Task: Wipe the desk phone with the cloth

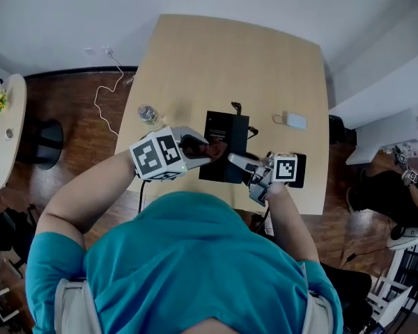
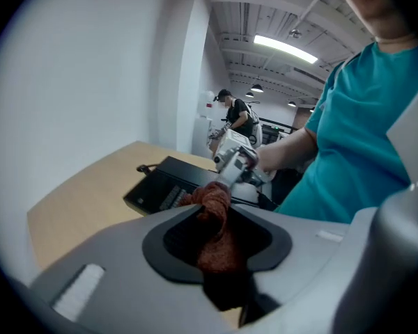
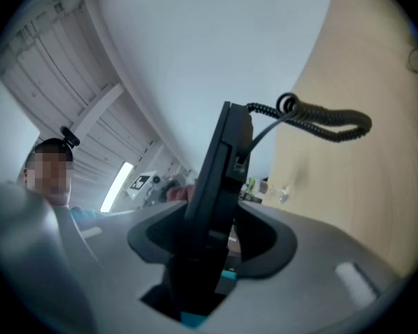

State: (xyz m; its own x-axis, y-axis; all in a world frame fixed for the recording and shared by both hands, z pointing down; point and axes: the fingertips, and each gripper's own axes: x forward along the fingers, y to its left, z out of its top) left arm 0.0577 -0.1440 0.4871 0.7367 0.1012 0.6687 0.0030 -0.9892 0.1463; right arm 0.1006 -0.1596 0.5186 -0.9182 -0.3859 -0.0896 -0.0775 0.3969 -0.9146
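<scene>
The black desk phone (image 1: 223,127) (image 2: 164,186) lies on the wooden table (image 1: 216,61). My left gripper (image 1: 207,149) (image 2: 216,239) is shut on a bunched rust-brown cloth (image 1: 214,149) (image 2: 212,204), held just above the phone's near left part. My right gripper (image 1: 238,161) (image 3: 209,249) (image 2: 235,162) reaches in from the right, jaws closed on the black handset (image 3: 219,179), which stands up out of them. The coiled cord (image 3: 320,120) trails from the handset's top. In the head view the handset blends into the phone's black body.
A small water bottle (image 1: 148,115) stands left of the phone and a white block (image 1: 292,120) lies to its right. A flat black item (image 1: 302,174) lies under my right gripper's cube. The table's near edge is at my body. People stand at the room's side (image 1: 404,179).
</scene>
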